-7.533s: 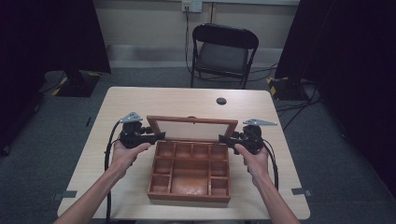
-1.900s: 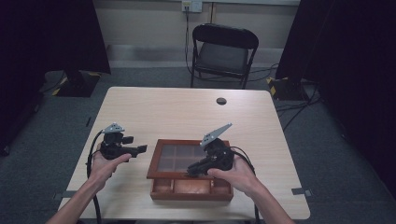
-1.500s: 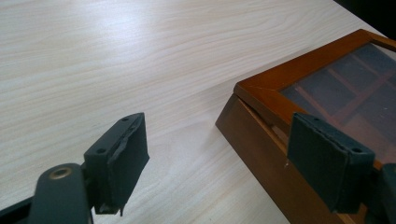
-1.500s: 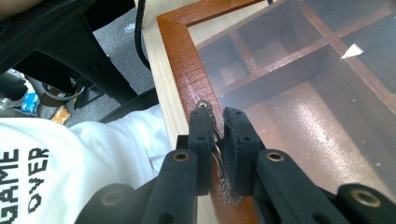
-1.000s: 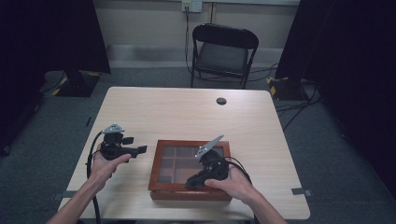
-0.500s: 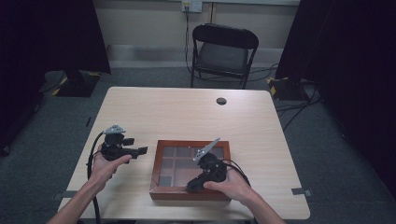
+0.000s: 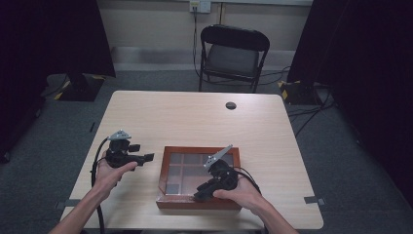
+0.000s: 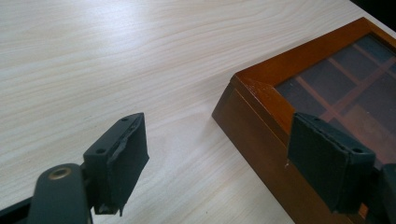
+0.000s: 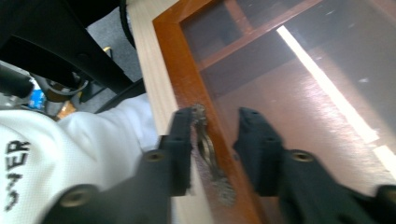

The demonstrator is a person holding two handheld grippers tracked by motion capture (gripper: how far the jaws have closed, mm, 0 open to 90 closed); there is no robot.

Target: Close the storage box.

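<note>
With the lid down, the wooden box (image 7: pixel 199 178) sits on the worktop's (image 7: pixel 204 117) near edge.
Right claw (image 9: pixel 215 135) straddles the box's front metal latch (image 9: pixel 208 144), unclenched; left claw (image 8: pixel 224 149), released, waits beside the box. Risk: slipping off, leaving the latch unfastened.

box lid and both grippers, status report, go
Left gripper open, hovering left of wooden box, clear of it. Right gripper straddling metal clasp on front rim; lid down flat. Nothing in the way.

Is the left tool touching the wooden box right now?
Apart. The left gripper view shows the left tool open with bare table between its near pad and the wooden box; the high view confirms the gap.
</note>
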